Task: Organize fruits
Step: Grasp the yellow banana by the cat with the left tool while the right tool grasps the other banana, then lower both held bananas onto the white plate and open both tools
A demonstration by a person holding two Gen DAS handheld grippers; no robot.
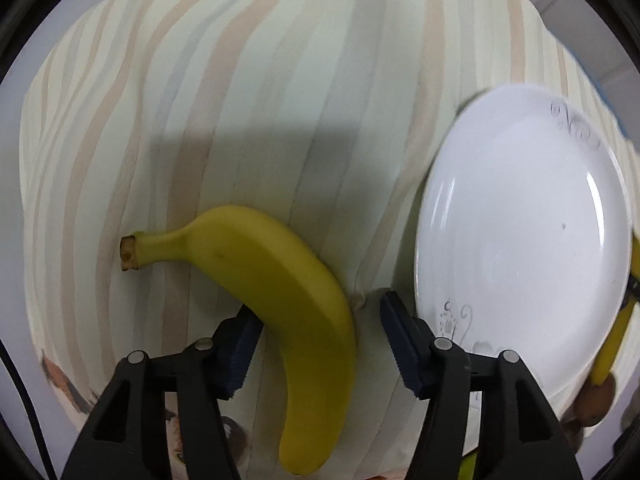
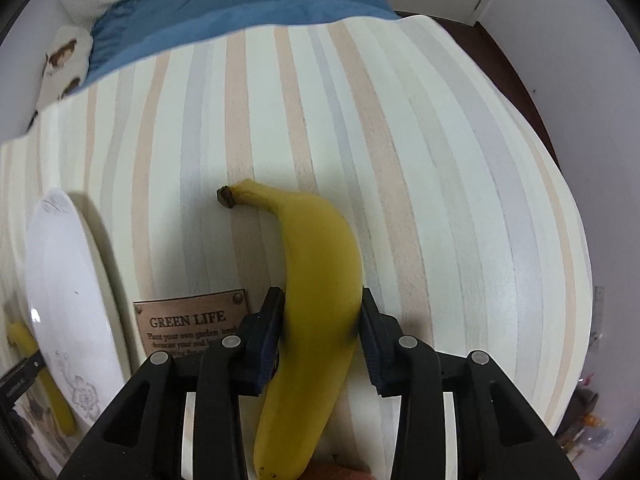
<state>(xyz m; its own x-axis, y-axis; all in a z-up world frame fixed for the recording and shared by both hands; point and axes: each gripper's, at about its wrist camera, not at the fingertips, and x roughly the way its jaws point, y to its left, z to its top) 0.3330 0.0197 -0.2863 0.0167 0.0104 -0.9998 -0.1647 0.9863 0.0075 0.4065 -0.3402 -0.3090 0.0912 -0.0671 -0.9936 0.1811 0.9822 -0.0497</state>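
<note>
- Bananas, two of them, lay on either side of the white plate [image 1: 520, 240], all on a striped cloth [image 1: 240, 100].
- In the left wrist view, one banana [image 1: 288, 300] lay on the cloth just left of the plate, its stem pointing away from the plate.
- The left tool [image 1: 318, 346] stood spread around that banana's lower half; the left pad seemed to touch the fruit, while the right pad stood apart from it, close to the plate's rim.
- In the right wrist view, the second banana [image 2: 320, 300] lay to the right of the plate, stem end pointing away from the camera.
- The right tool [image 2: 322, 340] was pinching this banana, both blue pads pressed against its sides.
- A brown "GREEN LIFE" label [image 2: 188, 326] showed on the cloth between the plate and this banana.
- A blue fabric [image 2: 240, 12] lay beyond the striped cloth, far from the plate.
</note>
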